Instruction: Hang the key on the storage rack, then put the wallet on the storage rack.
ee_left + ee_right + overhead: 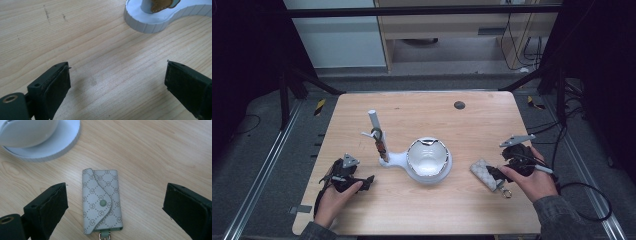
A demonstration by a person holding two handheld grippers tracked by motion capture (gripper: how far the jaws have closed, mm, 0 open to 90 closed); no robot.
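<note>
1. Your right gripper (115, 202) has its fingers (50, 207) spread wide apart with nothing held. The monogram key pouch (102, 201) lies flat on the tabletop (155, 155) between them, nearer the left finger of that view than the right one.
2. Because the pouch sits off-centre, closing from here would likely let 1 finger reach it first and push or spin it instead of pinching it. Centre it first.
3. The pouch is thin and flat. If your fingers close too high, I judge they will meet above it and grab nothing.
4. Its metal clasp (507, 192) sits at the near end, at the base of the fingers. It could snag or drag as the pouch lifts.
5. The white stand (399, 160) with the bowl (427, 157) stands just beyond the fingertips. A forward push could knock the pouch into its base.
6. Your left gripper (117, 82) is also spread wide and empty over bare wood, with the stand's base ahead of it, apart from the fingers.
</note>
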